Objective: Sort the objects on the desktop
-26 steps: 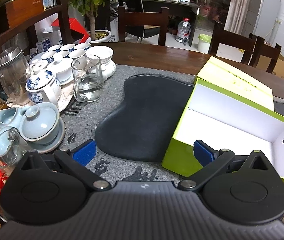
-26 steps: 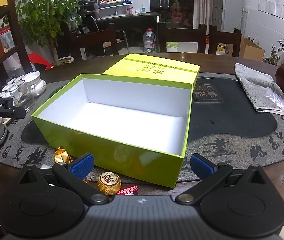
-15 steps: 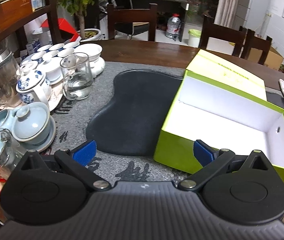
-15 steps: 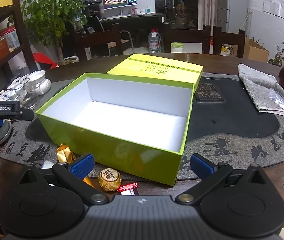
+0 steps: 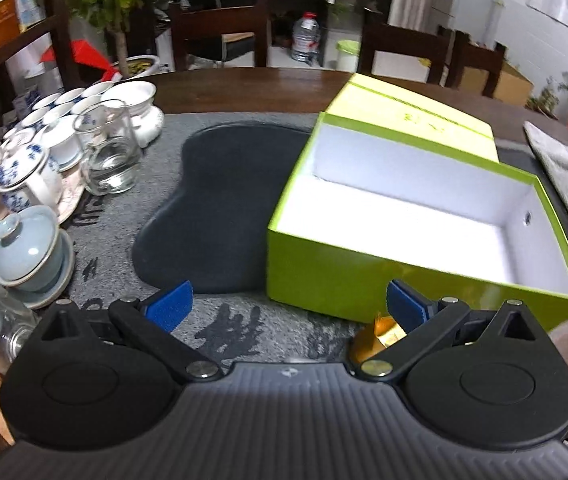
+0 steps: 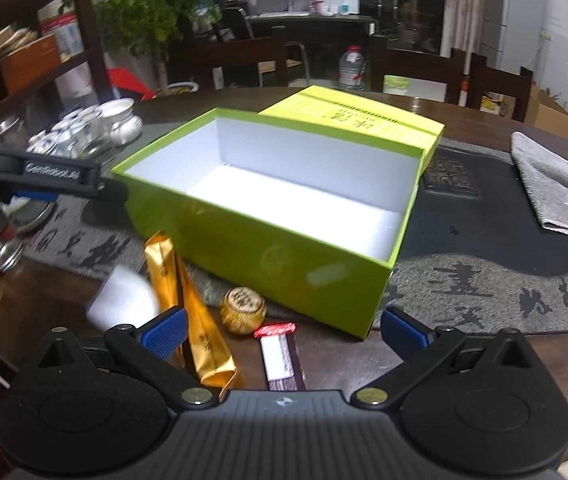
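An empty lime-green box [image 6: 267, 256] [image 5: 364, 280] with a white inside sits open on the grey mat, its lid [image 6: 356, 120] leaning behind it. In front of it lie two gold sachets [image 6: 199, 332], a round gold-wrapped ball [image 6: 243, 309], a white packet [image 6: 123, 304] and a slim red-and-white packet [image 6: 279, 354]. My right gripper [image 6: 281, 330] hangs open just above and behind these items. My left gripper [image 5: 288, 306] is open near the box's front left corner, with a gold sachet [image 5: 380, 334] showing by its right finger. The left gripper [image 6: 39, 172] also appears in the right wrist view.
A tea set stands at the left: cups [image 5: 63, 108], a blue-and-white teapot [image 5: 27, 176], a glass pitcher [image 5: 107, 152], a celadon lidded bowl [image 5: 27, 248]. A dark stone tray [image 5: 219, 208] lies left of the box. A folded grey towel [image 6: 552, 188] rests at the right. Chairs ring the table.
Both grippers have pulled back and risen. More of the items in front of the box now show in the right wrist view. The left gripper has shifted right toward the box's front.
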Demonstrator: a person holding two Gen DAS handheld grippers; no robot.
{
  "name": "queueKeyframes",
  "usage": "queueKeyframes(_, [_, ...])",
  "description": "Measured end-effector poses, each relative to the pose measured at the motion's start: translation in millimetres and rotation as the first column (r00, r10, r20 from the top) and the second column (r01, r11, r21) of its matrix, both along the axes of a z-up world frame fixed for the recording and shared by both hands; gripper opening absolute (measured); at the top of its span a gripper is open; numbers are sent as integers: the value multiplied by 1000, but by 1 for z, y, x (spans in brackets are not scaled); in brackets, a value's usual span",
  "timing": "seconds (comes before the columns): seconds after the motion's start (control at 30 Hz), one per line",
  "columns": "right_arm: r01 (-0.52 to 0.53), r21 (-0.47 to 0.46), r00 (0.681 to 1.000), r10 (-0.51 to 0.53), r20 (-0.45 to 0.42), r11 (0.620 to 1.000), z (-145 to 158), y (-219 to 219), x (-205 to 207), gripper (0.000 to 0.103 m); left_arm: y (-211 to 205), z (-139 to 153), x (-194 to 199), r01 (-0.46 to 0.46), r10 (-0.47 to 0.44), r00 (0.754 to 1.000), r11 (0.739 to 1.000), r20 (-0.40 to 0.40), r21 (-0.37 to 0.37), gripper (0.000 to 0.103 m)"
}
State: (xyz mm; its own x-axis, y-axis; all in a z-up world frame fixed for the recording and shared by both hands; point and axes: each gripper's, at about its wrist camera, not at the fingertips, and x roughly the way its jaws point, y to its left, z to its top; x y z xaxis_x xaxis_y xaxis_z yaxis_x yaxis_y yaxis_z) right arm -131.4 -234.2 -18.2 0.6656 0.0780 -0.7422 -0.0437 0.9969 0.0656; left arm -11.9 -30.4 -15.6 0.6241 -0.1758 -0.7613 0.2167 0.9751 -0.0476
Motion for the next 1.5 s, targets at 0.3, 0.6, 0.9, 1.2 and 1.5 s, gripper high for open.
queueKeyframes(0.3, [-84, 1, 995, 84, -46, 996, -10, 9, -11, 103, -21, -7, -4, 94, -94, 996, 995, -10, 21, 103])
queueKeyframes(0.6, [-59, -26, 995, 57, -84, 998, -27, 8, -6, 99, -36, -9, -10, 167, -167, 986, 985, 6, 44, 103])
queueKeyframes(0.9, [-38, 3, 994, 38, -101, 999, -31, -2, -9, 94, -38, -14, -5, 186, -186, 983, 981, -6, 54, 103])
queueKeyframes(1.2, [-68, 4, 991, 68, -112, 998, -31, 9, 1, 78, -35, -13, -5, 191, -191, 982, 979, 0, 65, 102])
queueKeyframes(1.5, [-155, 0, 981, 154, -118, 988, -31, 23, 13, 52, -32, -11, -4, 190, -191, 982, 979, 3, 68, 102])
